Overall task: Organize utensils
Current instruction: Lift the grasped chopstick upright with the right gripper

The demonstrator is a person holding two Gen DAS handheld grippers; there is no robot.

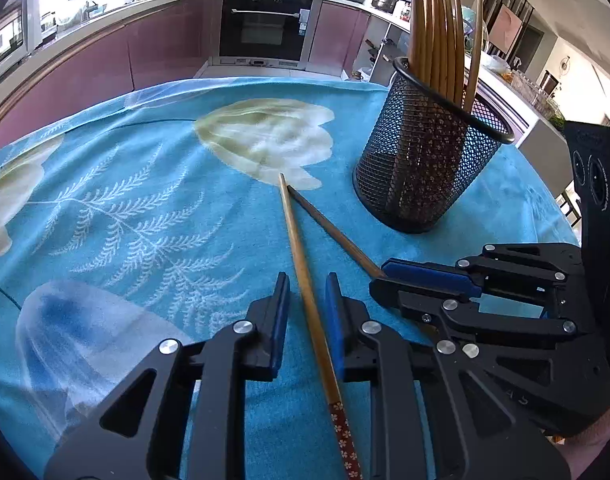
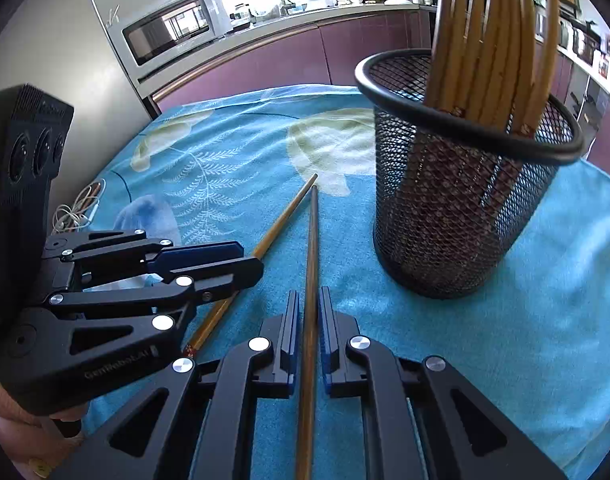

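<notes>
Chopsticks lie loose on the blue flowered cloth (image 1: 153, 168): a pale chopstick (image 1: 301, 272) with a red patterned end, and a darker chopstick (image 2: 311, 280) to its right. Their far tips nearly meet near the pale flower print, and they spread apart toward the cameras.

In the left wrist view, the left gripper (image 1: 307, 312) straddles the pale stick. Its blue-padded jaws stand apart, one on each side of the shaft, with cloth showing in the gap on both sides; the pads do not press the wood.

In the right wrist view, the right gripper (image 2: 307, 320) straddles the darker stick in the same way. Its jaws are closer in, only a narrow gap left beside the shaft on each side, and whether the pads touch the wood cannot be told. They are not clamped flat together.

Each gripper shows in the other's camera, low over the cloth, the two just beside one another.

Beyond the sticks, to the right, stands a black mesh holder (image 2: 457, 208), upright on the cloth, with a bundle of standing chopsticks (image 2: 489, 40) in it leaning toward its far side. A tangle of white cord (image 2: 79, 208) lies at the cloth's left edge.
</notes>
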